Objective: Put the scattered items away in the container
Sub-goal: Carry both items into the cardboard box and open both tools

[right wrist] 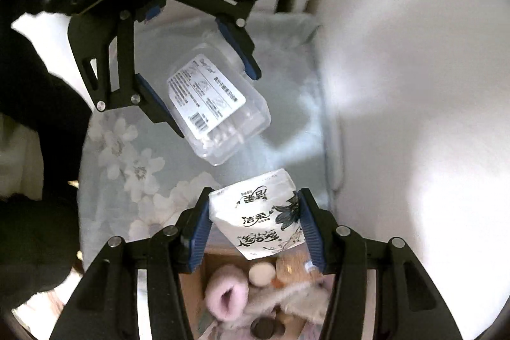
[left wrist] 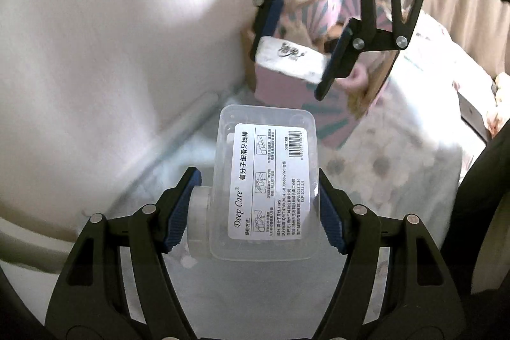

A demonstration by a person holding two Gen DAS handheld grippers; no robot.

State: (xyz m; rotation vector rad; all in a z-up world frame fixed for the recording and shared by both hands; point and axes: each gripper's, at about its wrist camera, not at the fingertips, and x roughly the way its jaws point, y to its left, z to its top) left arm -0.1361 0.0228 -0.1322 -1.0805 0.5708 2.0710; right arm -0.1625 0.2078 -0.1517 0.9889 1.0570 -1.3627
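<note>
- Left gripper [left wrist: 258,206]: its blue-padded fingers [left wrist: 181,209] are clamping the sides of a clear plastic floss-pick box [left wrist: 266,190], holding it in the air above the bed; the same gripper is showing from outside in the right wrist view [right wrist: 204,78].
- Floss-pick box: transparent, carrying a white printed label reading "Deep Care" with a barcode; white picks are showing through its wall in the right wrist view [right wrist: 220,104].
- Right gripper [right wrist: 255,228]: its fingers are pinching a white tissue pack [right wrist: 264,212] printed with black characters and a dark flower; the pack is hanging directly over the open cardboard box [right wrist: 204,276].
- Cardboard box: pink-patterned outside [left wrist: 277,88], standing on the bed near the wall, already containing a pink fuzzy item [right wrist: 226,295], a small pale round thing and other blurred contents.
- Bed cover [right wrist: 127,168]: pale blue-grey with white flowers, lying beneath both grippers.
- White wall [left wrist: 111,37]: running alongside the bed.
</note>
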